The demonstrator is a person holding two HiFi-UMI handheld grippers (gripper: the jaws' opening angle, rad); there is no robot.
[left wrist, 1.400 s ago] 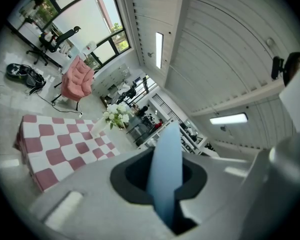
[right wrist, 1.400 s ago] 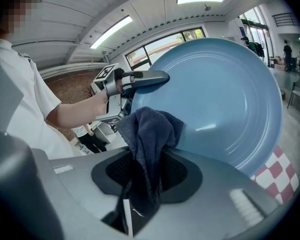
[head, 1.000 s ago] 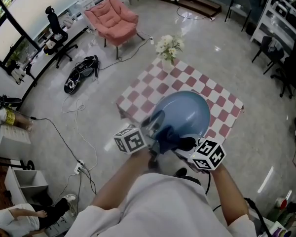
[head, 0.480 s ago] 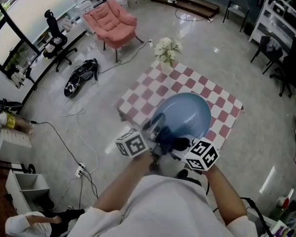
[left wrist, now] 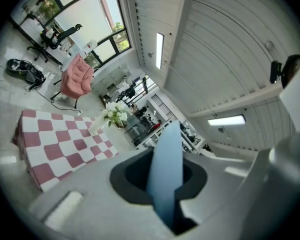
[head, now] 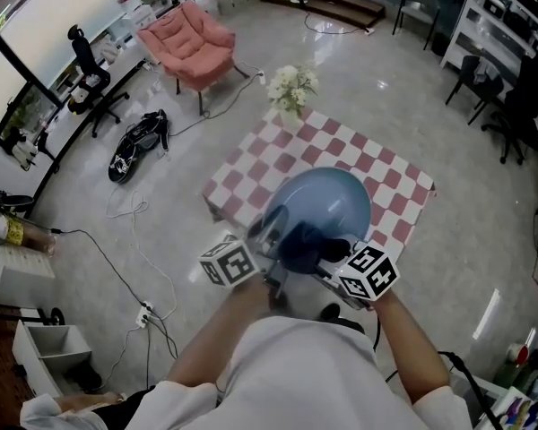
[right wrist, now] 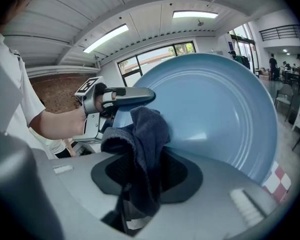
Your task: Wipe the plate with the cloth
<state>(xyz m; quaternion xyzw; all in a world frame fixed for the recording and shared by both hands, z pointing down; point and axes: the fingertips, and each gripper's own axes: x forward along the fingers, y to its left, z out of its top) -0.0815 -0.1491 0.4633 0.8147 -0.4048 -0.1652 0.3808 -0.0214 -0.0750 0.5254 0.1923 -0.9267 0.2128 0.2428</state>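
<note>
Left gripper (left wrist: 165, 194): pinching the plate's (right wrist: 215, 114) rim, holding it tilted over the checked table (head: 390, 182).
Right gripper (right wrist: 140, 184): clamped on the cloth (right wrist: 142, 149).
Cloth: dark blue, bunched ahead of the right jaws, against the plate's face.
Plate: pale blue, between both grippers.

Glossy, smooth plate (right wrist: 215, 114), looks ceramic; matt fuzzy terry cloth (right wrist: 142, 144); checked fabric over bench (head: 390, 177); polished reflective floor (head: 412, 88); soft upholstered armchair (head: 186, 38).

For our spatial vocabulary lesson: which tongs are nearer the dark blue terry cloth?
Right. The right tongs clamp the dark blue terry cloth itself; the left tongs grip the rim of the round light-blue plate beside it.
</note>
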